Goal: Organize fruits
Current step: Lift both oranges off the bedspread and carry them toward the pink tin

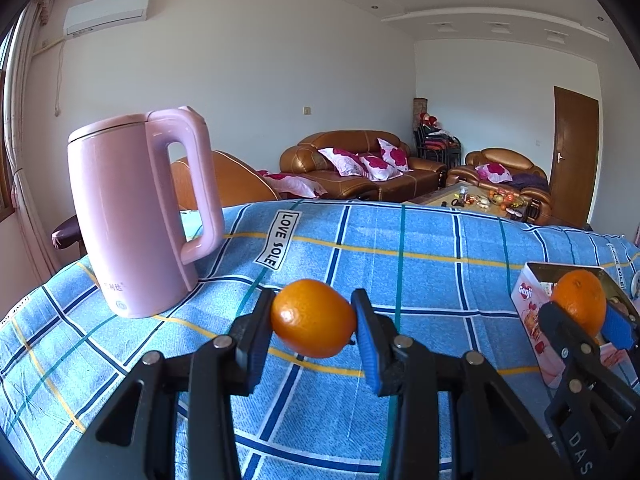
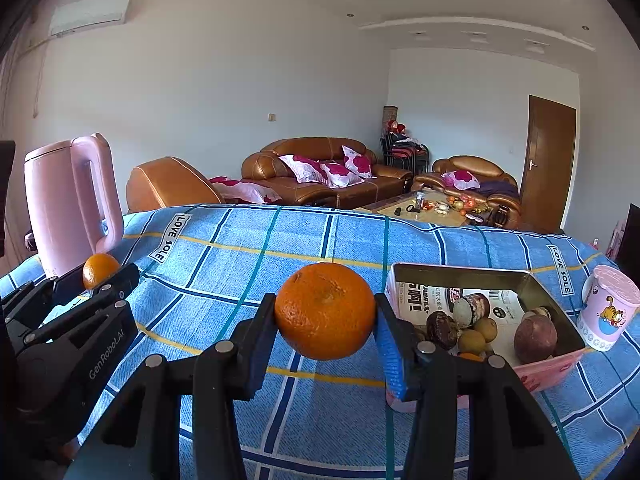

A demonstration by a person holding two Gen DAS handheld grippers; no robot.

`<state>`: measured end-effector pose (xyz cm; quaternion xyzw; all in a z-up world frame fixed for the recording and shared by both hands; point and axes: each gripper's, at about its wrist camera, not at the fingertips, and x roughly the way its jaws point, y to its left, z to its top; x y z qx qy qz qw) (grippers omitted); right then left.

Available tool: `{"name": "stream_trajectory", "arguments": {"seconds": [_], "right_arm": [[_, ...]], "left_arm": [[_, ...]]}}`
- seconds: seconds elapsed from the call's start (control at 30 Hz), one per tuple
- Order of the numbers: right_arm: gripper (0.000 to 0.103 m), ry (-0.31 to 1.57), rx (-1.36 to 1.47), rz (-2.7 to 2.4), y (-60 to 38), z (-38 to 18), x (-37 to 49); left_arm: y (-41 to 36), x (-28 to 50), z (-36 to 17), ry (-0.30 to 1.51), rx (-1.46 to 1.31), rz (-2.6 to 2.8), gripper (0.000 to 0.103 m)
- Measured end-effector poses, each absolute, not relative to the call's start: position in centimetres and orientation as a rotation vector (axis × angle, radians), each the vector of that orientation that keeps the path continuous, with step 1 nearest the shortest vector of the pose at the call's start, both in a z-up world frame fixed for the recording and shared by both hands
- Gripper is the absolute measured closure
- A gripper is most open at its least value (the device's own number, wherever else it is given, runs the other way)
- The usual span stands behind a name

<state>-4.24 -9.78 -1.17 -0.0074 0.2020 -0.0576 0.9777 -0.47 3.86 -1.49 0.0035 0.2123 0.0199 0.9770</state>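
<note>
My left gripper (image 1: 314,316) is shut on a small orange (image 1: 313,317) and holds it above the blue checked cloth (image 1: 420,240). My right gripper (image 2: 325,316) is shut on a larger orange (image 2: 325,311), held just left of the pink box (image 2: 556,368). The box holds several fruits, among them a dark purple one (image 2: 535,338) and yellowish ones (image 2: 472,340). In the left wrist view the right gripper (image 1: 580,320) with its orange (image 1: 579,302) is in front of the box (image 1: 532,320). In the right wrist view the left gripper (image 2: 100,278) with its orange (image 2: 100,270) is at far left.
A pink kettle (image 1: 136,216) stands at the table's far left, and it also shows in the right wrist view (image 2: 68,204). A pink cartoon cup (image 2: 608,312) stands right of the box. Brown sofas (image 2: 320,172) and a coffee table (image 2: 432,206) lie beyond the table.
</note>
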Motion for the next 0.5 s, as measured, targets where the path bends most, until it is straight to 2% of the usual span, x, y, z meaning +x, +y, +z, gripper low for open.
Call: {"name": "stream_trajectory", "arguments": {"seconds": [0.5], "right_arm": [[0.054,0.405,-0.007,-0.133,-12.5,-1.0,-6.2]], "left_arm": [[1.6,-1.4,-1.5,0.428,0.009,0.007,0.063]]}}
